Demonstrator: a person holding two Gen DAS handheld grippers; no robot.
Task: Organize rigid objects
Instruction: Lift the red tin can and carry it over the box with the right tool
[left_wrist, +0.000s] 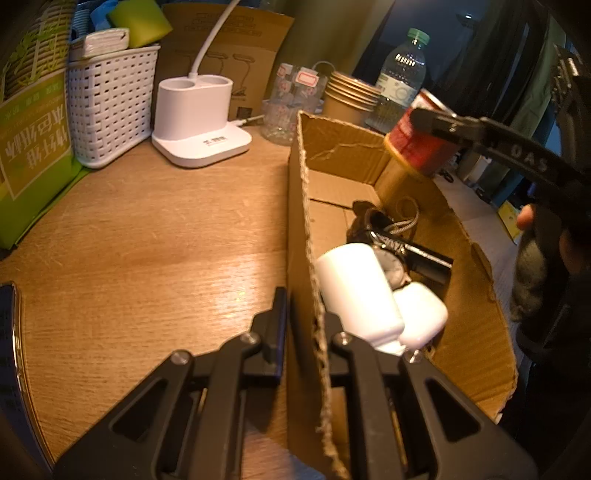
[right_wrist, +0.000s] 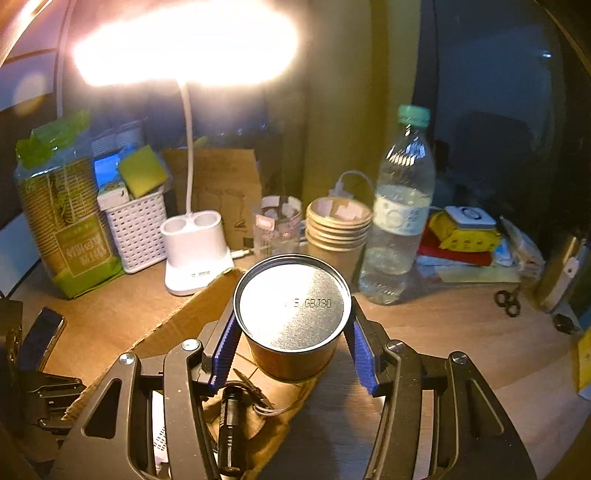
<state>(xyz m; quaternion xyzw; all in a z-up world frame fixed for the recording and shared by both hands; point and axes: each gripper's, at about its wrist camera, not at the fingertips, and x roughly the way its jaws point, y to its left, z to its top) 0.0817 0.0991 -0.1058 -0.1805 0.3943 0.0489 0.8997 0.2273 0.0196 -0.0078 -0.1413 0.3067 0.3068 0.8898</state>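
Two tools were at work over one cardboard box (left_wrist: 369, 155) on the wooden worktop (left_wrist: 147, 229). One, the left tool (left_wrist: 304, 321), had its jaws pinched together on the box's left wall, one finger outside and one inside. Its partner, the right tool (right_wrist: 291, 332), stood partly apart with its blue-ribbed pads (right_wrist: 364, 354) clamped on a metal can (right_wrist: 291, 306), held above the far end of the box.

From the left wrist, the can (left_wrist: 421, 136) showed a red label, and the box held a white bottle (left_wrist: 356, 291), a white case (left_wrist: 421, 314) just right of it, a wristwatch (left_wrist: 391, 264) and a black oblong item behind them, hard to name. Part of a hand (left_wrist: 528, 218) showed at the right edge.

From the right wrist, only the can's shiny end with faint printed code was seen, plus a lit desk lamp (right_wrist: 195, 251), a water bottle (right_wrist: 399, 206), stacked paper cups (right_wrist: 338, 225), a white basket (right_wrist: 136, 229) and small scissors (right_wrist: 508, 301) at far right. The lamp's glare washed out everything at the top. The box contents were mostly hidden beneath the tool there; a dark cylinder and cord below the can were unclear. A phone (right_wrist: 40, 339) lay cut off at near left.
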